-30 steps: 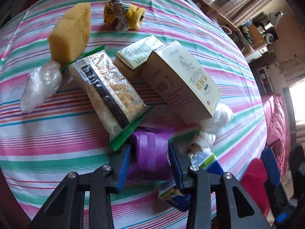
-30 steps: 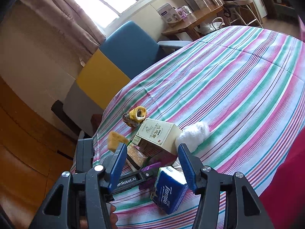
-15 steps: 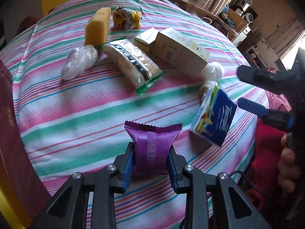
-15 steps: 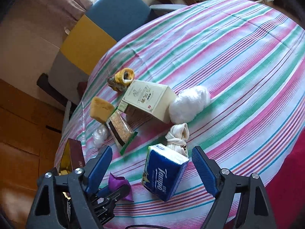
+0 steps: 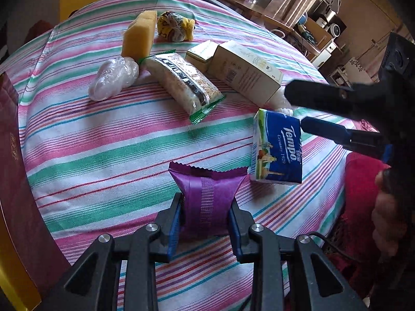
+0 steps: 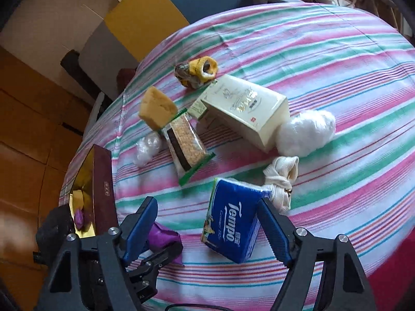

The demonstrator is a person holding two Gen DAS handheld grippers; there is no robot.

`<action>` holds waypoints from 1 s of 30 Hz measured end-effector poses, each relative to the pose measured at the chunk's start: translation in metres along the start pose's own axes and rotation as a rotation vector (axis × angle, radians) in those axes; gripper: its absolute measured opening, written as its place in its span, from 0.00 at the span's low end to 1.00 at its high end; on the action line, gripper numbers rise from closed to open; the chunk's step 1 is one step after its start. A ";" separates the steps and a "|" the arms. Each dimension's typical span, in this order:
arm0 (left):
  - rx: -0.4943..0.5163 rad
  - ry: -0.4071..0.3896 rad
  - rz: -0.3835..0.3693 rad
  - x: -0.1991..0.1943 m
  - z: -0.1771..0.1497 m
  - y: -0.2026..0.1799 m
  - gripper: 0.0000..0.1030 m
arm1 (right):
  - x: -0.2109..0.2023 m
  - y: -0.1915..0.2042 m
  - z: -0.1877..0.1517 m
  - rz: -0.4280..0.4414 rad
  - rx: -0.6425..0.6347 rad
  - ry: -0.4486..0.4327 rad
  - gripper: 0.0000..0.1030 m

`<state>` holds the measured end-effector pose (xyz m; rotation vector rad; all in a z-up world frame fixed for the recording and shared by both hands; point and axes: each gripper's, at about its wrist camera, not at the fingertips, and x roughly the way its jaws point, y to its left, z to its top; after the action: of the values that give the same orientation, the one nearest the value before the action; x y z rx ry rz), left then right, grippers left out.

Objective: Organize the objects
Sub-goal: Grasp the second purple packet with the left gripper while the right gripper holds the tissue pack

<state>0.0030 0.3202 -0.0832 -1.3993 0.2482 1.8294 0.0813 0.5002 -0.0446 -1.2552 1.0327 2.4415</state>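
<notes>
Between the left claw's [image 5: 205, 217] pinching fingers sits the purple packet [image 5: 207, 202]; right claw [image 6: 207, 223] spread wide.

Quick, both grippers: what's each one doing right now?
Left gripper: shut on the purple packet.
Right gripper: open, holding nothing, by the Tempo pack.

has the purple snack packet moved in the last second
Yes. The purple packet, clamped in the left gripper, has come away from the green-edged cracker pack it lay against, toward the table's near edge.
</notes>
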 end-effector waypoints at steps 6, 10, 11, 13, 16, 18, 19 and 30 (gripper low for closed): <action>-0.022 -0.008 -0.024 0.000 0.001 0.004 0.30 | 0.019 0.012 -0.001 -0.133 -0.069 0.049 0.78; -0.023 -0.012 -0.028 -0.001 0.001 0.005 0.31 | 0.031 0.018 -0.005 -0.204 -0.111 0.079 0.78; -0.024 -0.011 -0.031 -0.001 0.002 0.005 0.31 | 0.034 0.020 -0.006 -0.212 -0.117 0.078 0.78; -0.029 -0.009 -0.037 -0.001 0.003 0.006 0.31 | 0.042 0.023 -0.007 -0.232 -0.131 0.088 0.78; -0.024 -0.010 -0.031 0.003 0.002 0.003 0.31 | 0.051 0.026 -0.010 -0.279 -0.160 0.109 0.77; -0.028 -0.013 -0.031 0.001 0.000 0.003 0.31 | 0.053 0.024 -0.009 -0.299 -0.169 0.112 0.75; -0.028 -0.015 -0.031 -0.002 -0.002 0.005 0.31 | 0.055 0.023 -0.010 -0.325 -0.177 0.116 0.71; 0.005 -0.065 -0.005 -0.021 -0.010 0.004 0.30 | 0.067 0.016 -0.010 -0.402 -0.224 0.175 0.52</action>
<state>0.0088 0.3019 -0.0695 -1.3329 0.2156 1.8655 0.0388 0.4730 -0.0927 -1.5918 0.4847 2.2058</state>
